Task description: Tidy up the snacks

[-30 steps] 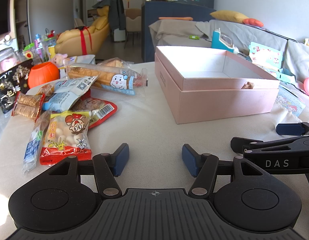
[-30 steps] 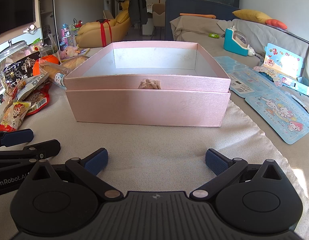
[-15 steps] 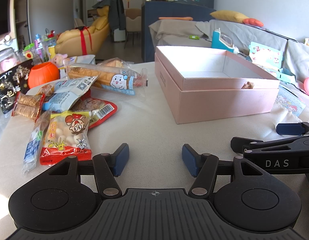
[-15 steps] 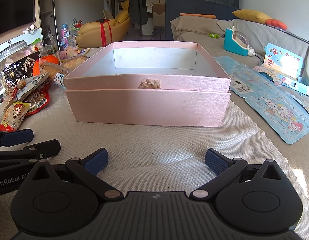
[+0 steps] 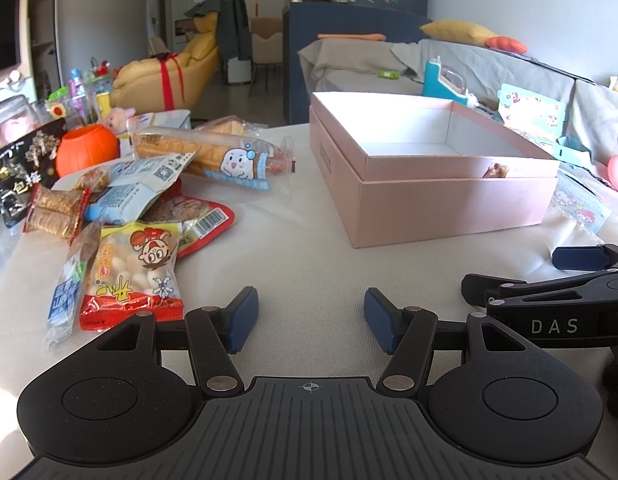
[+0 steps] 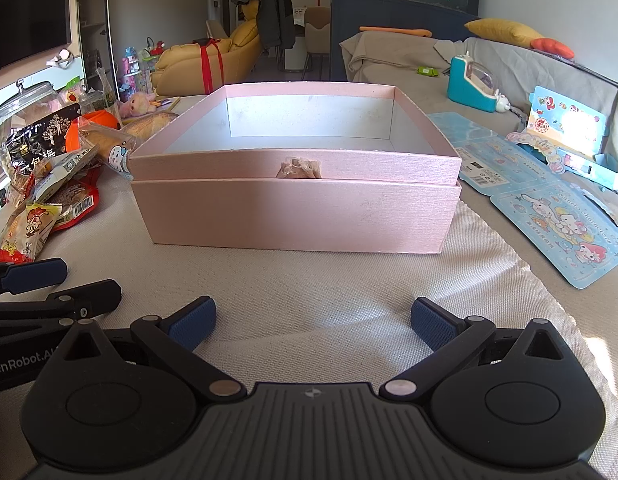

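Note:
An open pink box (image 5: 449, 208) (image 6: 297, 216) stands on the cloth-covered table, its inside bare and white. Left of it lies a heap of snack packets: a red-and-yellow bag with a cartoon face (image 5: 133, 268) (image 6: 27, 232), a long bread pack with a white ghost figure (image 5: 213, 156), a blue-white pouch (image 5: 125, 196) and a biscuit pack (image 5: 55, 212). My left gripper (image 5: 311, 318) hovers open over bare cloth just right of the red bag. My right gripper (image 6: 313, 322) is open too, facing the box's front wall, nothing between its fingers.
An orange pumpkin pot (image 5: 87, 152), a black snack bag (image 5: 19, 176) and a glass jar (image 6: 25, 120) stand at the far left. Blue cartoon cards (image 6: 561, 224) lie right of the box. A sofa with a teal toy (image 6: 473, 80) is behind.

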The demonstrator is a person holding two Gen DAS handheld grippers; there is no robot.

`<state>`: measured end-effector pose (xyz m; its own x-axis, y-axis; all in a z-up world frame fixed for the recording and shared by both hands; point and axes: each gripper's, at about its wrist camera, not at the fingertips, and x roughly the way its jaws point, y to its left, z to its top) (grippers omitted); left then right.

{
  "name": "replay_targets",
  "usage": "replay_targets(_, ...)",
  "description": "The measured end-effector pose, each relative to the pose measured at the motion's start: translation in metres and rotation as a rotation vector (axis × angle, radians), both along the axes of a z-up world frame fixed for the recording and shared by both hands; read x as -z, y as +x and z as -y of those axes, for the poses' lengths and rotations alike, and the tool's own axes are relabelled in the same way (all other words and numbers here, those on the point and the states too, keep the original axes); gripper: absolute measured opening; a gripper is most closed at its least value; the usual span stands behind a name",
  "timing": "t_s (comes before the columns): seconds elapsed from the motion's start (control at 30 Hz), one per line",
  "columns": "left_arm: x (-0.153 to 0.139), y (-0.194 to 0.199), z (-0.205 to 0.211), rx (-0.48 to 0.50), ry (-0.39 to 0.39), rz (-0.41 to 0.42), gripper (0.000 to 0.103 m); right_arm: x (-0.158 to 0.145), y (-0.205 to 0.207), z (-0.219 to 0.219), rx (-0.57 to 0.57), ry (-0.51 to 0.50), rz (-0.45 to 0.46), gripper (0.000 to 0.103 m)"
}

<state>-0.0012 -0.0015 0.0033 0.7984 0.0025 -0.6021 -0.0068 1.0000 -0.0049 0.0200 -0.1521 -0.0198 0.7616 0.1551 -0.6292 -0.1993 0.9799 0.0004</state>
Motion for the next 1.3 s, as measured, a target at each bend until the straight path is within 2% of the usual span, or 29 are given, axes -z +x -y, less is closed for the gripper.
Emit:
replay_targets(0.1,0.002,0.001,-0.002,0.016,-0.01,-0.002,0.064,-0.001,-0.001,0.0,-0.003,-0.001,-0.009,0.103)
replay_targets(0.17,0.001,0.0,-0.007,0.048,-0.013,-0.018,0.063,-0.007,0.002,-0.001,-0.025,-0.014,-0.079,0.103)
replay_targets(0.23,-0.006,-0.005,-0.016,0.078,-0.055,-0.038,0.061,-0.008,0.007,-0.003,-0.013,-0.01,-0.138,0.103)
replay_targets(0.3,-0.014,-0.011,-0.028,0.107,-0.087,-0.033,0.061,-0.01,0.01,-0.006,-0.023,-0.03,-0.163,0.103)
replay_targets(0.37,-0.023,-0.018,-0.042,0.097,-0.091,-0.009,0.061,-0.01,0.012,-0.007,-0.025,-0.033,-0.174,0.103)
replay_targets(0.47,-0.036,-0.023,-0.073,0.022,-0.117,0.03,0.061,-0.011,0.011,-0.01,-0.031,-0.05,-0.166,0.103)
replay_targets(0.6,-0.044,-0.016,-0.118,-0.093,-0.168,0.025,0.061,-0.019,0.029,-0.029,-0.126,-0.066,-0.199,0.103)
replay_targets(0.7,-0.045,-0.013,-0.144,-0.149,-0.174,0.019,0.061,-0.031,0.04,-0.047,-0.171,-0.025,-0.15,0.103)
replay_targets(0.73,-0.045,-0.013,-0.151,-0.166,-0.175,0.016,0.061,-0.035,0.044,-0.055,-0.174,-0.022,-0.132,0.103)
replay_targets(0.9,-0.044,-0.02,-0.185,-0.267,-0.208,0.031,0.061,-0.04,0.063,-0.105,-0.246,-0.011,-0.165,0.103)
replay_targets(1.03,-0.039,-0.027,-0.212,-0.348,-0.236,0.032,0.061,-0.045,0.049,-0.156,-0.377,0.025,-0.161,0.102)
replay_targets(1.13,-0.036,-0.028,-0.221,-0.354,-0.263,0.025,0.061,-0.042,0.044,-0.193,-0.454,0.04,-0.175,0.092)
replay_targets(1.17,-0.035,-0.026,-0.22,-0.34,-0.271,0.021,0.061,-0.04,0.044,-0.203,-0.475,0.036,-0.185,0.086)
replay_targets(1.2,-0.035,-0.024,-0.217,-0.319,-0.274,0.017,0.061,-0.037,0.045,-0.211,-0.485,0.028,-0.197,0.075)
replay_targets(1.3,-0.036,-0.014,-0.202,-0.243,-0.251,0.004,0.061,-0.036,0.045,-0.212,-0.509,0.063,-0.223,0.059)
